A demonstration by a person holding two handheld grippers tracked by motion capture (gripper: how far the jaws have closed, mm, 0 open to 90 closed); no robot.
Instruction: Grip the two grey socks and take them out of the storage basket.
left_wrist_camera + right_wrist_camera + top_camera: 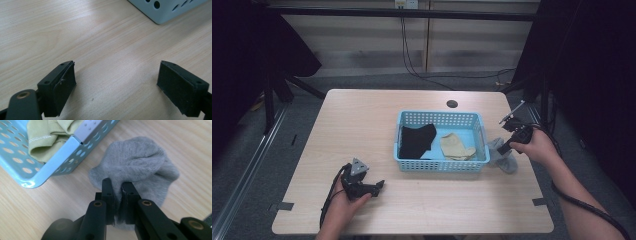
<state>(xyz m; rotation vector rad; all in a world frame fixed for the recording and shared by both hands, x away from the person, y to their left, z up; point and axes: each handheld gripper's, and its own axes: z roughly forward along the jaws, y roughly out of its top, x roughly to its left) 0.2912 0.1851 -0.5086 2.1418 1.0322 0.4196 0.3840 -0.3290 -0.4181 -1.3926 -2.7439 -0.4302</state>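
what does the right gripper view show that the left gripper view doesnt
Right gripper view: the right gripper with its jaws shut on a grey sock lying on the table beside the basket, and a beige sock inside the basket.

Left gripper view: the left gripper, jaws wide apart with nothing between them above bare wood.

Shared: the light wooden table and a corner of the perforated blue basket.

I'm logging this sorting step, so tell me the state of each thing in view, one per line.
Grey knitted sock: bunched on the table outside the basket, pinched by the right tool.
Right tool: shut on the grey sock.
Left tool: open, holding nothing, low over the table.
Light blue perforated plastic basket: upright, holding two items.
Black cloth: lying in the basket's left part.
Beige sock: crumpled in the basket's right part.
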